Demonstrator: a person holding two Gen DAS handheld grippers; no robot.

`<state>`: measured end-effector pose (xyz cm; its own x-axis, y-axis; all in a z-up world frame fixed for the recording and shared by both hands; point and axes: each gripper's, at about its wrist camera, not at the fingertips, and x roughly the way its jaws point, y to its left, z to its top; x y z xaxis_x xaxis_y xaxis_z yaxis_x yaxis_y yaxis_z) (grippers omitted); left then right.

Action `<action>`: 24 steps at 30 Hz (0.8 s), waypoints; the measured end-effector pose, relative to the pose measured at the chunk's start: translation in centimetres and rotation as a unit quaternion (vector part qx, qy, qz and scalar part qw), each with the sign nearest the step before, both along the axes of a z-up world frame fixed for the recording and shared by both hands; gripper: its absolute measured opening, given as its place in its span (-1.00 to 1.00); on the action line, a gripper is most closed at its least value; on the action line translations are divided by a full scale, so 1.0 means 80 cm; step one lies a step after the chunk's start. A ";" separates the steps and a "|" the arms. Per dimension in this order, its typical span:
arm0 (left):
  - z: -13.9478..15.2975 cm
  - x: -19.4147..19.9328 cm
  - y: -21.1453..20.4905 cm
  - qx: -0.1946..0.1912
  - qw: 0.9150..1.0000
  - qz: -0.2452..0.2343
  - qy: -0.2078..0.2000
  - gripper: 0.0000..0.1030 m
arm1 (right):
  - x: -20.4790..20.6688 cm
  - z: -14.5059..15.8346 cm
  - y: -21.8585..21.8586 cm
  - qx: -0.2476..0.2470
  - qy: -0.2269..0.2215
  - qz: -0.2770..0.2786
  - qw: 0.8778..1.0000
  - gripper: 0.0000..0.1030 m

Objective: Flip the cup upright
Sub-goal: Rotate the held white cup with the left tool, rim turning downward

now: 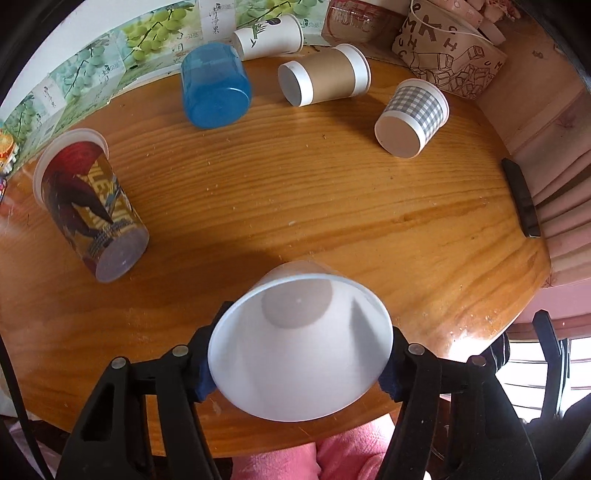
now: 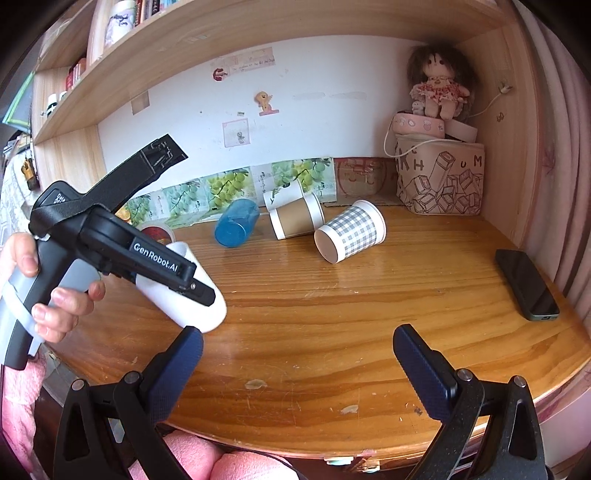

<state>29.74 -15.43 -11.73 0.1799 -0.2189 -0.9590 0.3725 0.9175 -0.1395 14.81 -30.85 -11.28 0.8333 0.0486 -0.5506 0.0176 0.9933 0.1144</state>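
Plain white cup (image 1: 299, 343) between the black left hand-held gripper (image 1: 299, 363) fingers. Ahead: blue cup (image 1: 216, 86), brown-sleeved white cup (image 1: 325, 75), grey-and-white checked cup (image 1: 413, 116). Off left, red-and-gold printed cup (image 1: 88, 203). Beneath, orange-brown grained desk (image 1: 295, 192).

Ahead of my right gripper (image 2: 297, 336) stretches a wooden table (image 2: 332, 314). Off to its right, near the table's edge, a black phone (image 2: 526, 284) lies flat. Far ahead and right, a printed bag (image 2: 439, 177) stands in the corner, with a pink tin (image 2: 417, 125) on top and a doll (image 2: 439, 85) seated on that. Grape-printed boxes (image 2: 229, 186) line the wall ahead-left, under a wooden shelf (image 2: 258, 33).
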 end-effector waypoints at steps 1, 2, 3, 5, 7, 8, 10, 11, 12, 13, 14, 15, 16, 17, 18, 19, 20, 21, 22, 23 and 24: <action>0.002 -0.007 0.001 -0.003 1.000 0.000 0.000 0.35 | -0.003 0.002 0.002 0.000 -0.001 0.002 1.000 1.00; 0.003 -0.012 0.002 -0.004 1.000 -0.001 -0.001 0.35 | -0.006 0.004 0.003 0.001 -0.003 0.003 1.000 1.00; 0.005 -0.018 0.002 -0.005 1.000 -0.001 -0.003 0.35 | -0.010 0.007 0.004 0.001 -0.005 0.005 1.000 1.00; 0.008 -0.028 0.004 -0.008 1.000 0.000 -0.004 0.35 | -0.017 0.010 0.006 0.001 -0.007 0.008 1.000 1.00; 0.012 -0.036 0.007 -0.014 1.000 0.002 -0.004 0.35 | -0.022 0.014 0.009 -0.002 -0.009 0.010 1.000 1.00; 0.014 -0.040 0.009 -0.017 1.000 0.002 -0.004 0.35 | -0.025 0.015 0.010 -0.003 -0.010 0.011 1.000 1.00; 0.017 -0.046 0.010 -0.020 1.000 0.001 -0.002 0.35 | -0.030 0.017 0.013 -0.005 -0.009 0.012 1.000 1.00; 0.018 -0.049 0.011 -0.020 1.000 0.002 -0.001 0.35 | -0.032 0.017 0.013 -0.006 -0.009 0.012 1.000 1.00; 0.019 -0.052 0.012 -0.018 1.000 0.004 0.000 0.35 | -0.034 0.017 0.015 -0.007 -0.009 0.012 1.000 1.00; 0.019 -0.055 0.012 -0.014 1.000 0.006 0.000 0.35 | -0.037 0.017 0.015 -0.007 -0.009 0.012 1.000 1.00; 0.019 -0.058 0.013 -0.013 1.000 0.009 0.002 0.35 | -0.039 0.017 0.016 -0.006 -0.009 0.011 1.000 1.00; 0.019 -0.062 0.014 -0.014 1.000 0.010 0.007 0.35 | -0.041 0.016 0.015 -0.004 -0.008 0.009 1.000 1.00; 0.018 -0.065 0.015 -0.015 1.000 0.010 0.012 0.35 | -0.043 0.016 0.015 -0.001 -0.008 0.008 1.000 1.00; 0.017 -0.069 0.016 -0.017 1.000 0.008 0.017 0.35 | -0.045 0.014 0.014 0.003 -0.007 0.007 1.000 1.00; 0.017 -0.073 0.017 -0.018 1.000 0.007 0.020 0.35 | -0.046 0.013 0.014 0.007 -0.005 0.006 1.000 1.00; 0.017 -0.077 0.018 -0.017 1.000 0.005 0.023 0.35 | -0.047 0.012 0.013 0.011 -0.002 0.007 1.000 1.00; 0.016 -0.081 0.018 -0.015 1.000 0.002 0.024 0.35 | -0.049 0.010 0.013 0.013 0.000 0.007 1.000 1.00; 0.016 -0.085 0.018 -0.013 1.000 0.000 0.026 0.35 | -0.050 0.009 0.013 0.014 0.001 0.006 1.000 1.00; 0.015 -0.087 0.019 -0.011 1.000 -0.002 0.028 0.35 | -0.051 0.009 0.012 0.015 0.002 0.006 1.000 1.00; 0.013 -0.088 0.019 -0.013 0.999 -0.003 0.032 0.35 | -0.052 0.008 0.012 0.016 0.003 0.006 1.000 1.00; 0.010 -0.088 0.019 -0.014 0.999 -0.002 0.037 0.35 | -0.052 0.008 0.012 0.016 0.003 0.007 1.000 1.00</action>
